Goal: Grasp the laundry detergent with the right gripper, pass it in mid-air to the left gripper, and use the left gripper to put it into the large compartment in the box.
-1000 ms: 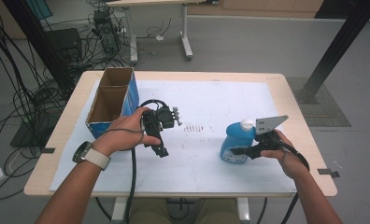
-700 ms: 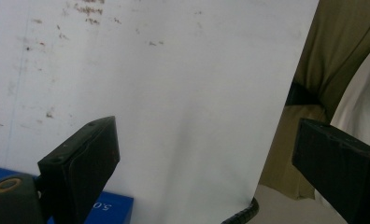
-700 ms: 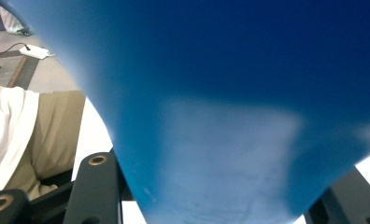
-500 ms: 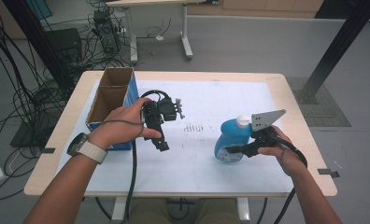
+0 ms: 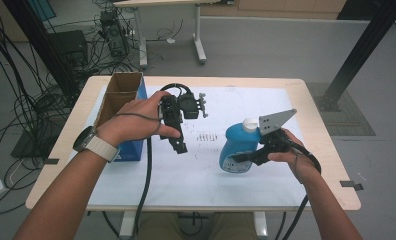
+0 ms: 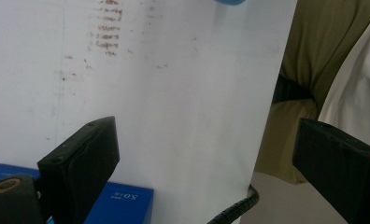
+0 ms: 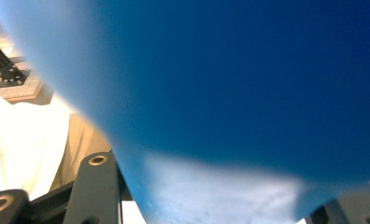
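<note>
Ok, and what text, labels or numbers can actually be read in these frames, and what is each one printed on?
Blue box: small white print on its side, seen upside down in the left gripper view, too small and blurred to read for certain.
Blue bottle: a pale label low on its front in the high view, too small to read.
White table cover: brownish smudges, no writing.
Nothing else carries legible text.

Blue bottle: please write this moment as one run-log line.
right tool: shut on bottle | left tool: open, empty | box: on table
</note>
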Demonstrator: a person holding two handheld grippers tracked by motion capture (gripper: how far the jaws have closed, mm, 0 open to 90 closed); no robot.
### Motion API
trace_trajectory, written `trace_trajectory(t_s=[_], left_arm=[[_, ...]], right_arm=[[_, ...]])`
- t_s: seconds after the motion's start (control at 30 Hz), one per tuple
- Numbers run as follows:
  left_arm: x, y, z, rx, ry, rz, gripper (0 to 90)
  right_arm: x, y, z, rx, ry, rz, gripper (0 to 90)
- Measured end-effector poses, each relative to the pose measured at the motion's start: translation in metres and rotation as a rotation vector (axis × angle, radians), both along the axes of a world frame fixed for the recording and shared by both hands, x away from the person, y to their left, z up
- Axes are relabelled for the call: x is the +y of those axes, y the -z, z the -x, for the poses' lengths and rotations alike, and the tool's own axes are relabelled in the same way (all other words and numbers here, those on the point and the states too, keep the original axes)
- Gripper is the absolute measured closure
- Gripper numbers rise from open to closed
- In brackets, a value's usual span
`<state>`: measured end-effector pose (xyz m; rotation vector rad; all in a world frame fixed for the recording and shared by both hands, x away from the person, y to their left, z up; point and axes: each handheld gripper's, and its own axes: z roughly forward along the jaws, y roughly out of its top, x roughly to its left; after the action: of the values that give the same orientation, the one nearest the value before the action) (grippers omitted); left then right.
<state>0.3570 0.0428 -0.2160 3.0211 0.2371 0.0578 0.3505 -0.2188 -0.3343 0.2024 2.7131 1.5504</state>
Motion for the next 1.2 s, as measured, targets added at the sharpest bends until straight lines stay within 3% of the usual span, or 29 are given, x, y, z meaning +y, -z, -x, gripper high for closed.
trace_trajectory(t_s=[0.47, 1.2], left_arm=[[-0.014, -0.018, 0.003, -0.001, 0.043, -0.02, 7.6], [-0.034, -0.027, 0.005, -0.007, 0.092, -0.049, 7.7]], right_arm=[[0.041, -0.014, -0.003, -0.008, -0.077, 0.029, 43.3], [0.077, -0.008, -0.01, 0.012, -0.114, 0.086, 43.7]])
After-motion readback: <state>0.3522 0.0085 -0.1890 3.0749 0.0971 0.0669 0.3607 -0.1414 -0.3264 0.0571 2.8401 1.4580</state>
